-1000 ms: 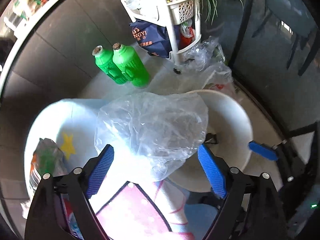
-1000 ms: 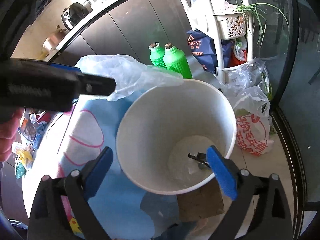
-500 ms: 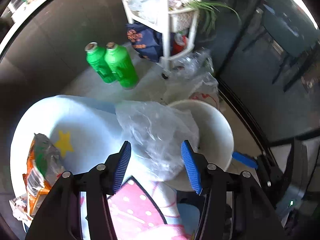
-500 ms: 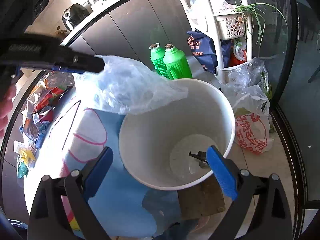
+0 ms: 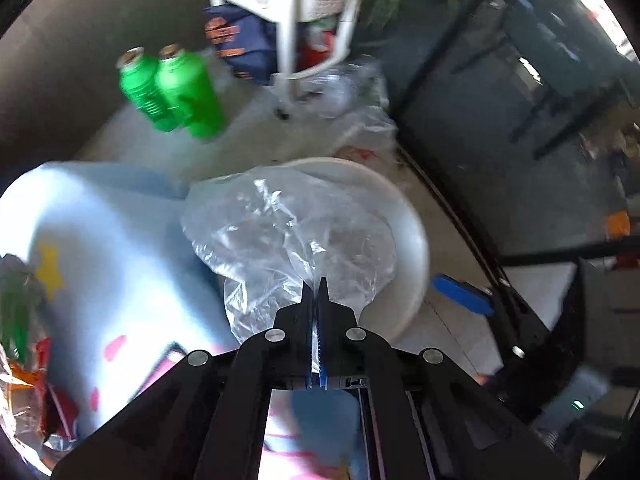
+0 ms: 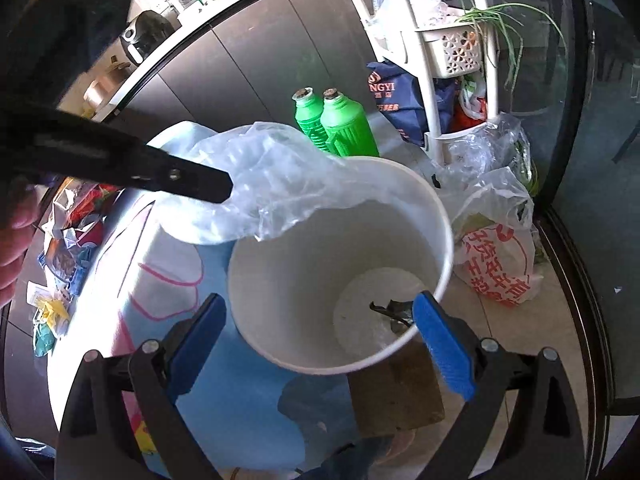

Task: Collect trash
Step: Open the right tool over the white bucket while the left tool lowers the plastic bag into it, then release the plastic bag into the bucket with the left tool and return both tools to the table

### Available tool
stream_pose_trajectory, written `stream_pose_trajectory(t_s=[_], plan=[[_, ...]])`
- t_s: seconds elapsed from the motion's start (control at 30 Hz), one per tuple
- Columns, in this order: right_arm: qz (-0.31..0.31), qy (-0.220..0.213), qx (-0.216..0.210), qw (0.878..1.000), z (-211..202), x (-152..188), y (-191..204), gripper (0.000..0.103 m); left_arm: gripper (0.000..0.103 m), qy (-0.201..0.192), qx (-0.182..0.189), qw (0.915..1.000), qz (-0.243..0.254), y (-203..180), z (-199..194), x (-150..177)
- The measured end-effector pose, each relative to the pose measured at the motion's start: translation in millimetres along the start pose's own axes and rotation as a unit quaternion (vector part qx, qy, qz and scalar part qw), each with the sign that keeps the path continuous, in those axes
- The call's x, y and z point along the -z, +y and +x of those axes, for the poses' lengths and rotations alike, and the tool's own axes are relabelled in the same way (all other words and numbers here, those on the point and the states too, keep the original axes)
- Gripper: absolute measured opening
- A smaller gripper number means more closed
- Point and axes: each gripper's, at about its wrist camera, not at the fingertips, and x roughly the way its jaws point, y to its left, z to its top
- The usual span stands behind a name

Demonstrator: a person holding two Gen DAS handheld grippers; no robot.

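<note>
The left hand-held gripper (image 5: 316,300) has its jaws pressed together on the edge of a clear plastic bag (image 5: 288,240), pinching a fold of the film between its blue pads. The bag hangs crumpled over the rim of a white bucket (image 6: 440,216), partly above the bucket's mouth and partly above the table (image 6: 248,408) beside the bucket. Seen from the right wrist, the same gripper comes in from the left as a dark bar with the bag (image 6: 280,180) bunched at its tip.

The right hand-held gripper (image 6: 320,344) is spread wide, with one blue pad on each side of the bucket's near rim; whether either pad touches the bucket I cannot tell. A small dark scrap (image 6: 394,312) lies on the bucket's bottom.

The table carries a pale blue cloth with pink shapes and a yellow star (image 5: 50,268). More wrappers (image 6: 64,248) lie on the table, well to the left of the bucket. Behind the bucket stand two green bottles (image 6: 336,124), just beside each other on the floor. To the right of the bucket a white bag with red print (image 6: 500,264) sits on the floor, and beyond it is a white shelf rack (image 6: 424,60).
</note>
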Motion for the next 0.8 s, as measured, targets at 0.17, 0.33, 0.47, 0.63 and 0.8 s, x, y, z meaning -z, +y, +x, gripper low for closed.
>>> stream_pose_trajectory(t_s=[0.17,0.33,0.47,0.63,0.8], plan=[[0.008,-0.003,0.002,1.000,-6,4,-6,0.095,0.029,-0.025,-0.045,0.9982,0.031,-22,-13,1],[0.002,-0.004,-0.001,1.000,-10,6,-3,0.095,0.054,-0.030,-0.057,0.9979,0.007,-13,-17,3],[0.001,-0.006,-0.005,1.000,-11,5,1,0.095,0.058,-0.032,-0.048,0.9983,-0.010,-4,-23,6],[-0.002,-0.007,-0.006,1.000,-13,4,5,0.095,0.058,-0.049,-0.055,0.9973,-0.009,-1,-36,9],[-0.007,-0.003,-0.010,1.000,-16,-1,15,0.095,0.072,-0.087,-0.079,0.9927,-0.028,12,-57,28]])
